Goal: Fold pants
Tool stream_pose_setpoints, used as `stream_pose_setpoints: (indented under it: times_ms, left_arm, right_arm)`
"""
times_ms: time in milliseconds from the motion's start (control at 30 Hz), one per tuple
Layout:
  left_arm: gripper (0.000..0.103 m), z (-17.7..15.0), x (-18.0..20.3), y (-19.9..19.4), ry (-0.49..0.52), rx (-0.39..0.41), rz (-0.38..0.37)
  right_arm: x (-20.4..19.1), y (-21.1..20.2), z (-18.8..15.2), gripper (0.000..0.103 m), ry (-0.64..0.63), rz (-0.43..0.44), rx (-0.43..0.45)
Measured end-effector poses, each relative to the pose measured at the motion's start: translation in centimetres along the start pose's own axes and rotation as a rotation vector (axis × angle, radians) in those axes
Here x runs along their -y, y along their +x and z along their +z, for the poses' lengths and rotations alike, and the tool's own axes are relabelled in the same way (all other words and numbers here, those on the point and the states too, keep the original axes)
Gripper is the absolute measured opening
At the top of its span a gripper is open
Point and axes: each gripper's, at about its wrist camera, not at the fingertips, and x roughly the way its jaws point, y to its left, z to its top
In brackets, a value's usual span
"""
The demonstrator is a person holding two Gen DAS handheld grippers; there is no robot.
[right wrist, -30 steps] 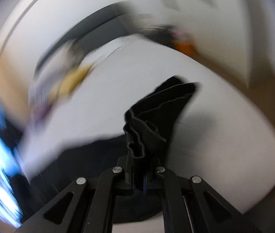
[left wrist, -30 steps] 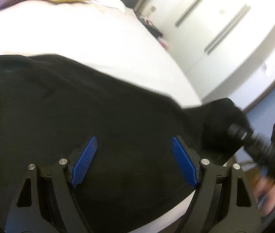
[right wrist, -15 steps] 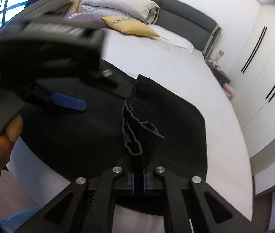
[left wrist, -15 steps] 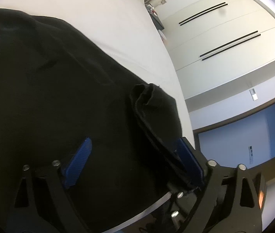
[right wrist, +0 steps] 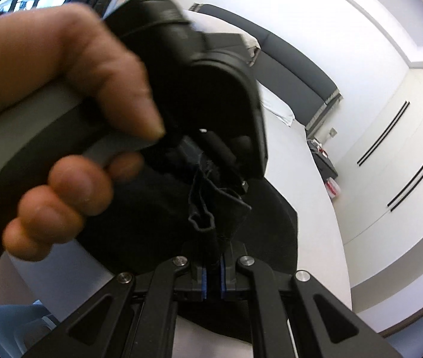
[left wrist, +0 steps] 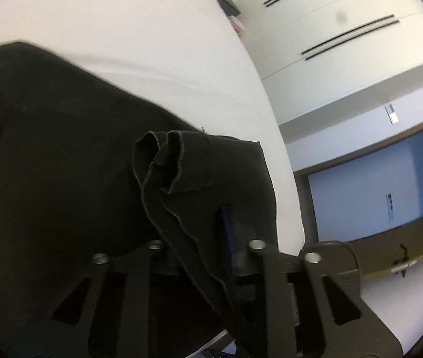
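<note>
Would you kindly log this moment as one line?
left claw: just closed on pants | right claw: shut on pants | bed

Left gripper [left wrist: 202, 238] just closed, pinching cloth; right gripper [right wrist: 213, 271] clamped likewise.

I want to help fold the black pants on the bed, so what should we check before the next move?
1. Right tongs shut on the pants: ok.
2. Left tongs, which have just been closing, shut on the bunched pants edge: ok.
3. Both tongs holding the same bunch: ok, the left hand is right beside the right tongs.
4. Rest of the pants lying flat on the bed: cannot tell.
5. Free bed space past the pants: ok.
</note>
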Motion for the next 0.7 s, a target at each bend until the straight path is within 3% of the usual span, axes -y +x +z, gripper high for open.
stream_pose_setpoints:
  times_ms: [167, 367, 533, 600, 700]
  left_arm:
    - [0.01, 0.8, -0.3, -1.5, 0.018, 0.029, 0.009]
    - [0.01, 1.1, -2.2, -4.3, 0.052, 0.067, 0.115]
    - [0.01, 0.9, -5.8, -6.0, 0.005, 0.095, 0.173]
    - [0.01, 0.3, -7.1, -5.4, -0.005, 0.081, 0.198]
    - [0.01, -0.7, -8.9, -4.4, -0.032, 0.064, 0.201]
  right_arm:
    - [-0.9, -0.1, 1.9, 0.006, -0.034, 0.03, 0.031]
    - [-3.7, 0.8, 5.8, 0.006, -0.07, 0.101, 0.071]
    - [-7.0, 2.1, 8.5, 0.007, -0.101, 0.164, 0.083]
    - [-8.0, 2.8, 8.9, 0.008, -0.11, 0.183, 0.074]
    - [-8.9, 5.1, 8.0, 0.02, -0.143, 0.256, -0.015]
